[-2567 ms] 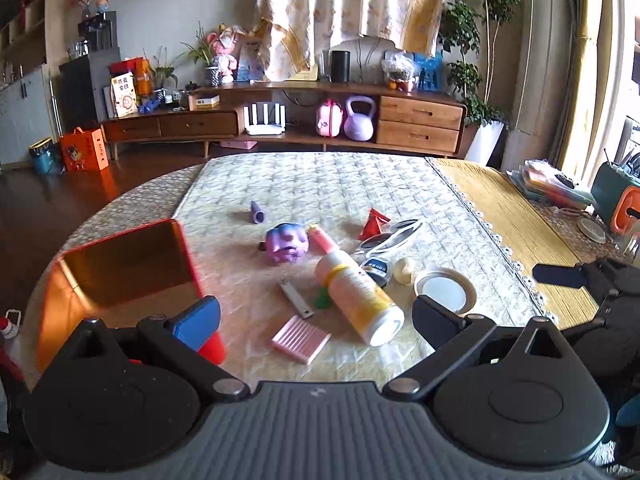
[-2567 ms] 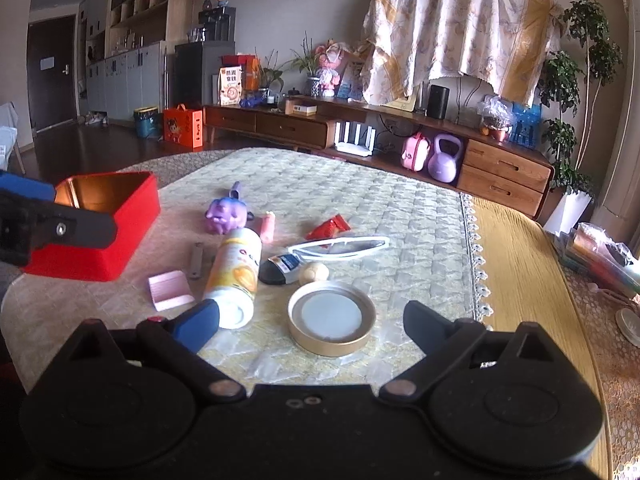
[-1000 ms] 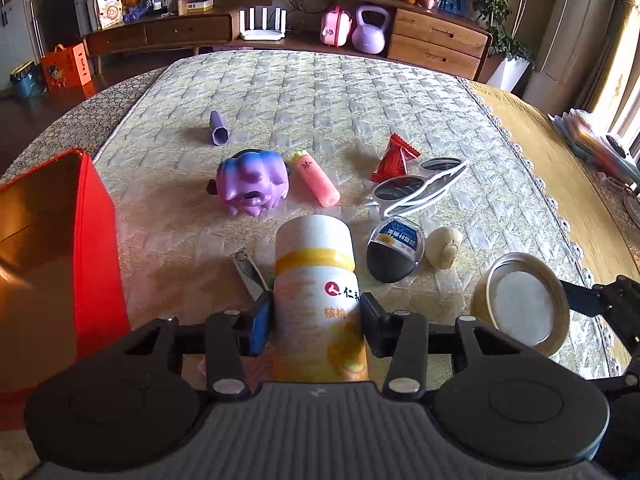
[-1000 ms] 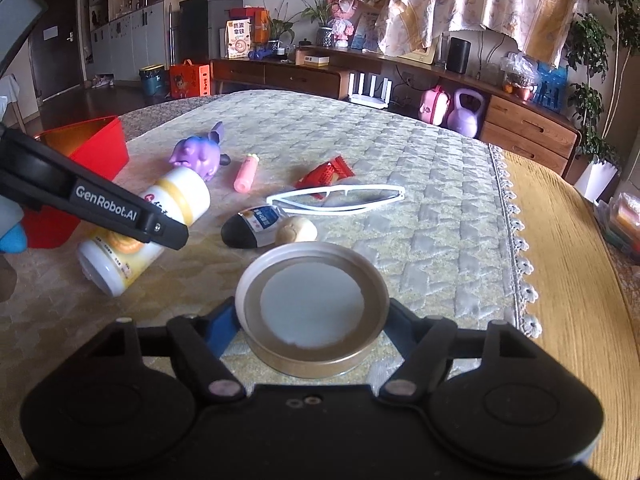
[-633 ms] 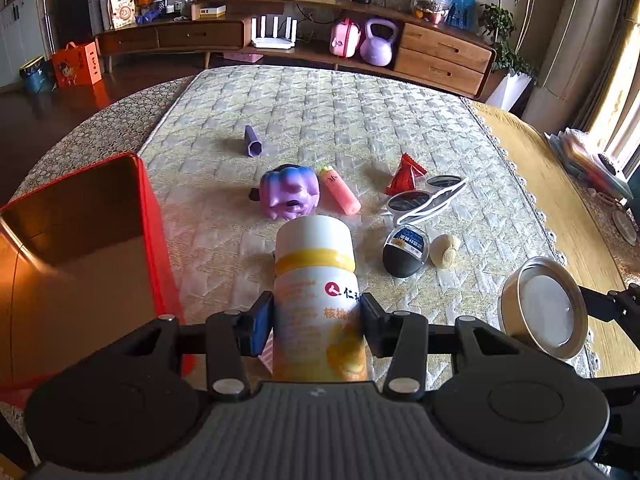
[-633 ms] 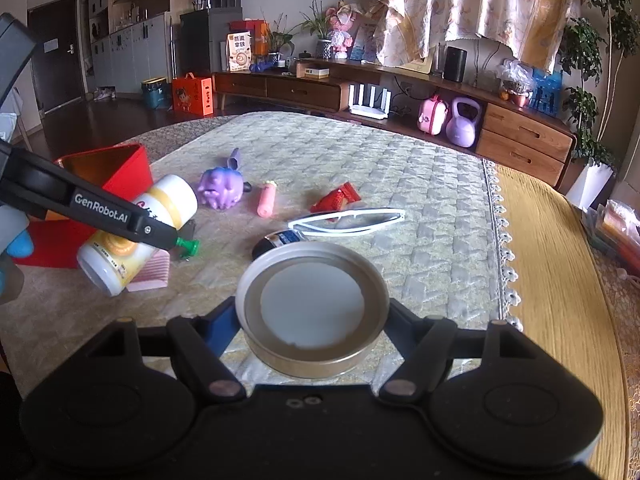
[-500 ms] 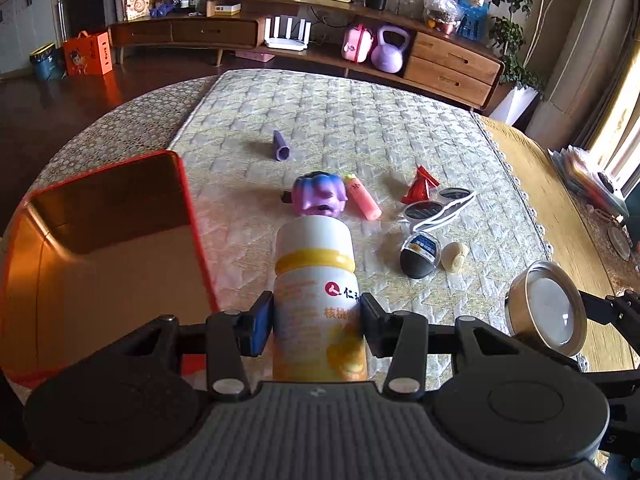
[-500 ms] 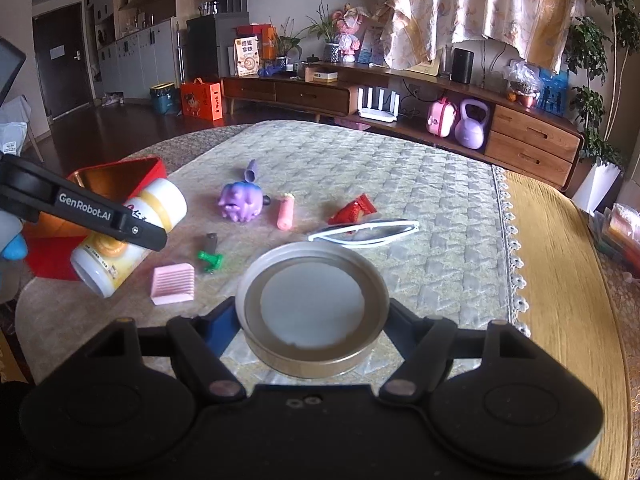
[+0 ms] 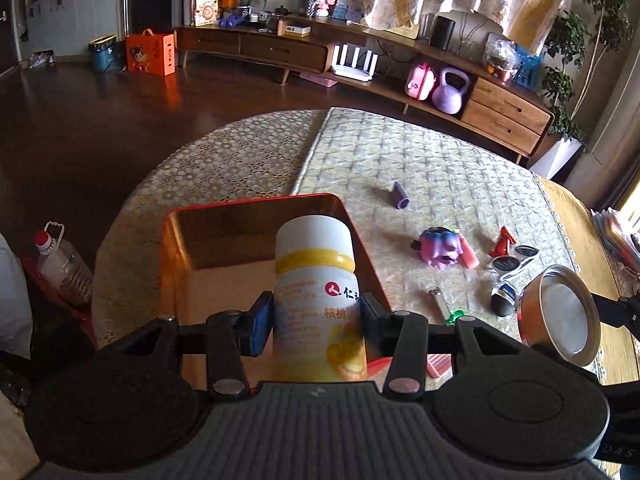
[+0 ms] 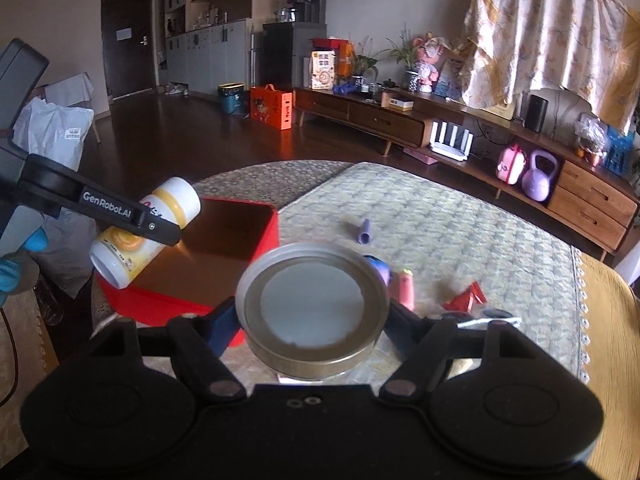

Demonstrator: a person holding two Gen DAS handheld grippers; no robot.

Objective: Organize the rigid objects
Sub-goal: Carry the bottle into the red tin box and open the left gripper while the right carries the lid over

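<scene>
The left gripper clamps a white-and-yellow bottle, long axis pointing forward, over the red box; rightward, the right gripper grips a round tin lid, farther from the box

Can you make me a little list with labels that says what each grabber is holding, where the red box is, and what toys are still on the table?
left gripper: shut on the white and yellow bottle, lifted over the red box
right gripper: shut on the round metal tin, lifted off the table
red box: open, nothing visible inside, on the table's left part
left on table: purple toy, pink tube, red packet, sunglasses, purple cap
table cover: quilted cloth
</scene>
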